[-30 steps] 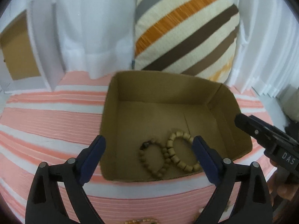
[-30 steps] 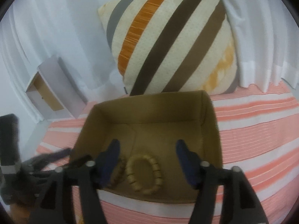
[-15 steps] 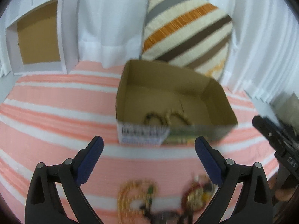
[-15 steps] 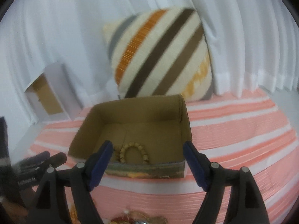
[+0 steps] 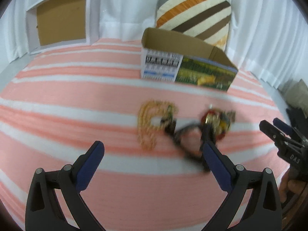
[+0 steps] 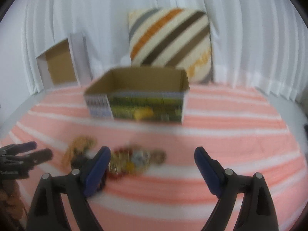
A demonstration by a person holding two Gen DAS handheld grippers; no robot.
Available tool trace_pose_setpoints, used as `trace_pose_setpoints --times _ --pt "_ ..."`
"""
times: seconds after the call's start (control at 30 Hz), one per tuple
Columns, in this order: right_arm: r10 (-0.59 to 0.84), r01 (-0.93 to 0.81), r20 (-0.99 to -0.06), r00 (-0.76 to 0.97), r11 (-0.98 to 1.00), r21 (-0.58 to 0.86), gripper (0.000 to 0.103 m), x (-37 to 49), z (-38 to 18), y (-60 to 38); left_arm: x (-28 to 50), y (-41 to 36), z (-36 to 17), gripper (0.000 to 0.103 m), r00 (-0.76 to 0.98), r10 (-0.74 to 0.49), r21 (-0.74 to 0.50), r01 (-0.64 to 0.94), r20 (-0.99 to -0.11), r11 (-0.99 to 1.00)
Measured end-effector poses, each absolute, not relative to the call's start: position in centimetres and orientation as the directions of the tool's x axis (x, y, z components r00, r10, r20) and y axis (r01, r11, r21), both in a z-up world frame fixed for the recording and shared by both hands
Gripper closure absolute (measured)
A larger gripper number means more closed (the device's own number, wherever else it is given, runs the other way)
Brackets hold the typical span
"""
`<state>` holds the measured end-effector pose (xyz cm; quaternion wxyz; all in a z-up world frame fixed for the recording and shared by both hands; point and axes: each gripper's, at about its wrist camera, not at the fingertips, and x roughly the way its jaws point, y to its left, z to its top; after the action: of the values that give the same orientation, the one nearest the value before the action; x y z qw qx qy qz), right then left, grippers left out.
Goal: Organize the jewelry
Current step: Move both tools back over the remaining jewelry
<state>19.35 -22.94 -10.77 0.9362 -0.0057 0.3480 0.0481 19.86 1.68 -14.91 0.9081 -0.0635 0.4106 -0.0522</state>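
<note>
An open cardboard box [image 5: 184, 69] [image 6: 138, 104] stands on the pink-and-white striped cloth; its inside is hidden from here. In front of it lies loose jewelry: a gold bead necklace [image 5: 149, 123] [image 6: 77, 150], a dark cord piece [image 5: 182, 136] and a red-and-gold cluster [image 5: 216, 122] [image 6: 134, 159]. My left gripper [image 5: 152, 157] is open and empty, just short of the jewelry. My right gripper [image 6: 152, 163] is open and empty, above the red-and-gold cluster. Both views are blurred.
A striped pillow [image 5: 194, 17] [image 6: 171, 42] leans on the white curtain behind the box. A white-framed open carton [image 5: 59, 19] [image 6: 61, 63] stands at the back left. The right gripper shows at the right edge of the left wrist view [image 5: 283, 140].
Both grippers have pulled back from over the box and dropped lower. The box now sits farther away and the loose jewelry has come into view in front of them.
</note>
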Motion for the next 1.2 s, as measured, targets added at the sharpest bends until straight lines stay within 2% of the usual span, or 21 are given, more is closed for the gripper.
trace_pose_setpoints --times 0.37,0.7,0.9,1.0,1.07,1.1,1.13,1.17,1.2 --pt "0.026 -0.049 -0.696 0.717 0.999 -0.013 0.013 15.8 -14.0 -24.1 17.7 -1.7 -16.7 0.001 0.625 -0.17 -0.129 0.11 -0.762 0.986" --pt "0.076 -0.073 -0.738 0.67 0.997 0.037 0.013 19.2 -14.8 -25.2 18.8 -2.6 -17.2 0.002 0.606 -0.182 -0.15 0.104 -0.775 0.983" --pt "0.158 -0.154 -0.777 0.61 0.985 0.08 0.013 23.6 -15.9 -25.6 18.6 -2.7 -17.6 0.002 0.598 -0.177 -0.146 0.1 -0.782 0.984" --pt "0.215 -0.2 -0.799 0.562 0.972 0.121 0.025 26.0 -16.6 -25.6 18.5 -2.4 -17.7 0.002 0.595 -0.176 -0.151 0.093 -0.784 0.984" --pt "0.26 -0.231 -0.801 0.54 0.96 0.156 0.04 27.3 -16.9 -25.3 18.5 -2.2 -17.8 0.002 0.591 -0.175 -0.154 0.087 -0.787 0.984" --pt "0.271 -0.238 -0.8 0.536 0.957 0.164 0.043 27.7 -17.0 -25.3 18.5 -2.2 -17.9 0.002 0.59 -0.175 -0.154 0.086 -0.788 0.984" --pt "0.292 -0.252 -0.8 0.524 0.95 0.182 0.053 28.2 -17.2 -25.1 18.5 -2.2 -17.9 0.002 0.589 -0.174 -0.153 0.086 -0.789 0.984" --pt "0.306 -0.263 -0.801 0.514 0.945 0.193 0.069 28.6 -17.4 -25.0 18.5 -2.2 -17.9 0.002 0.588 -0.172 -0.151 0.085 -0.79 0.985" --pt "0.313 -0.268 -0.801 0.51 0.943 0.198 0.078 28.8 -17.5 -25.0 18.6 -2.2 -17.9 0.002 0.588 -0.172 -0.15 0.086 -0.79 0.985"
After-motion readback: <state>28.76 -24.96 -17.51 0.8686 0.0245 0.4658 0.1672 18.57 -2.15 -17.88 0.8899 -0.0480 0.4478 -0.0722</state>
